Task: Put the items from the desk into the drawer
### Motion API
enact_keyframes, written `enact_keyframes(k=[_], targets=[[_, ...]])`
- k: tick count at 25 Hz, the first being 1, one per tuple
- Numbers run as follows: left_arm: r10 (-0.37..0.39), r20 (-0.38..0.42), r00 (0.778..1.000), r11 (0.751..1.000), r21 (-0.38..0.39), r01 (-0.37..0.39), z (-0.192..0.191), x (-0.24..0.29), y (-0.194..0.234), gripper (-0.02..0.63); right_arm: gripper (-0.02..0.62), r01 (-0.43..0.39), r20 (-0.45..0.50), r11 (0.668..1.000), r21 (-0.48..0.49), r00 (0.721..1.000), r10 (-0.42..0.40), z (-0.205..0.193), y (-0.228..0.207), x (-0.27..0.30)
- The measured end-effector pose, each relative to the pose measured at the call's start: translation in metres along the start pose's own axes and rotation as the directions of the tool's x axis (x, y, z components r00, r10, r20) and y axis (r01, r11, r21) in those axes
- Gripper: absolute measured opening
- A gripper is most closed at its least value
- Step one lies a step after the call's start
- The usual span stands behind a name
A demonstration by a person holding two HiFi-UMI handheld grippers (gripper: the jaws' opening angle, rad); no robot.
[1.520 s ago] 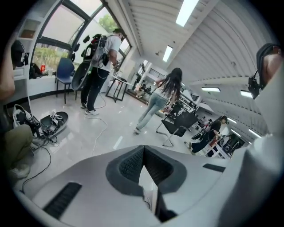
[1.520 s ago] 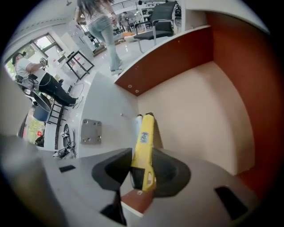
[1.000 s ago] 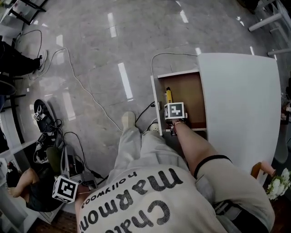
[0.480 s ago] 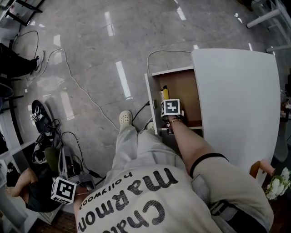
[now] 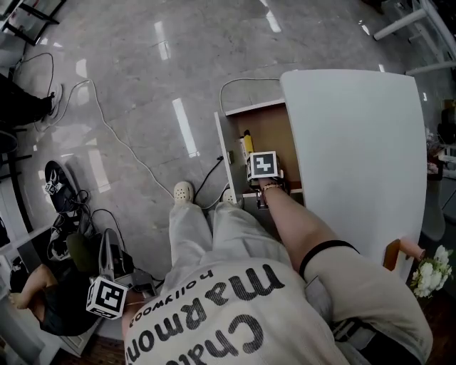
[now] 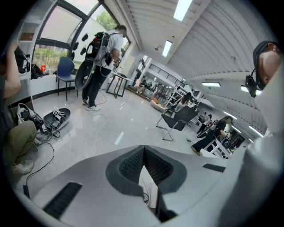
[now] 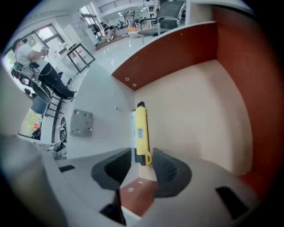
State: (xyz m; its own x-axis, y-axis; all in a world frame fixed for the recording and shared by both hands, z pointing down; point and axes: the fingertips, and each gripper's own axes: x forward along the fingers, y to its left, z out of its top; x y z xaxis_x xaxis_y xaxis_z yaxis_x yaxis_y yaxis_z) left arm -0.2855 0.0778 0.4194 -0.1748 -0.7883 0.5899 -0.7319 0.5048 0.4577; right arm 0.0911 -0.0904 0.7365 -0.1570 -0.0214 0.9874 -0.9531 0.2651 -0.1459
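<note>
Yellow item point(image 7: 141, 131) lies flat in the open drawer point(image 7: 195, 102), along its white left wall. Right gripper point(image 7: 142, 156) points down over it, jaws apart, pads off the item. A brown drawer edge point(image 7: 136, 195) with 2 screw holes crosses beneath the jaws. Left gripper point(image 6: 144, 148) is held aside, jaws together on nothing. White desk point(image 5: 356, 142) overhangs the drawer. Glossy grey floor point(image 5: 135, 64), 1 white cable point(image 5: 121, 135). Open hall with strip lights point(image 6: 183, 9) and a black chair point(image 6: 177, 120).

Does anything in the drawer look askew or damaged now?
Nothing stands out. The yellow pen lies flat in the open drawer, straight along its side wall, with no visible damage. The right gripper hangs above it, jaws apart.
</note>
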Motion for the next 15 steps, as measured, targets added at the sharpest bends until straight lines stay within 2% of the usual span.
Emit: enact_keyframes(k=[2,5,8,10,13,15], targets=[[-0.022,-0.003,1.000,1.000,-0.009,0.022,0.004,-0.001,-0.003,0.002,0.153,-0.031,0.010,0.998,0.047,0.999,0.030,-0.003,0.008,-0.015],[-0.099,0.005,0.995,0.994,0.047,0.099,0.025,0.017,-0.017,0.002,0.143,-0.081,0.080,0.990,0.112,0.994,0.072,0.013,0.023,-0.041],[-0.180,0.000,0.984,0.980,0.083,0.180,0.043,0.033,-0.035,0.002,0.136,-0.108,0.139,0.981,0.158,0.987,0.086,0.025,0.034,-0.070],[-0.244,0.003,0.970,0.963,0.122,0.242,0.058,0.040,-0.047,0.002,0.120,-0.110,0.184,0.977,0.185,0.980,0.076,0.032,0.040,-0.094],[-0.332,0.012,0.943,0.932,0.156,0.326,0.086,0.045,-0.065,0.003,0.101,-0.135,0.286,0.963,0.232,0.956,0.065,0.046,0.051,-0.140],[-0.382,0.013,0.924,0.912,0.165,0.375,0.104,0.046,-0.074,0.002,0.084,-0.162,0.379,0.949,0.269,0.924,0.050,0.059,0.060,-0.179]])
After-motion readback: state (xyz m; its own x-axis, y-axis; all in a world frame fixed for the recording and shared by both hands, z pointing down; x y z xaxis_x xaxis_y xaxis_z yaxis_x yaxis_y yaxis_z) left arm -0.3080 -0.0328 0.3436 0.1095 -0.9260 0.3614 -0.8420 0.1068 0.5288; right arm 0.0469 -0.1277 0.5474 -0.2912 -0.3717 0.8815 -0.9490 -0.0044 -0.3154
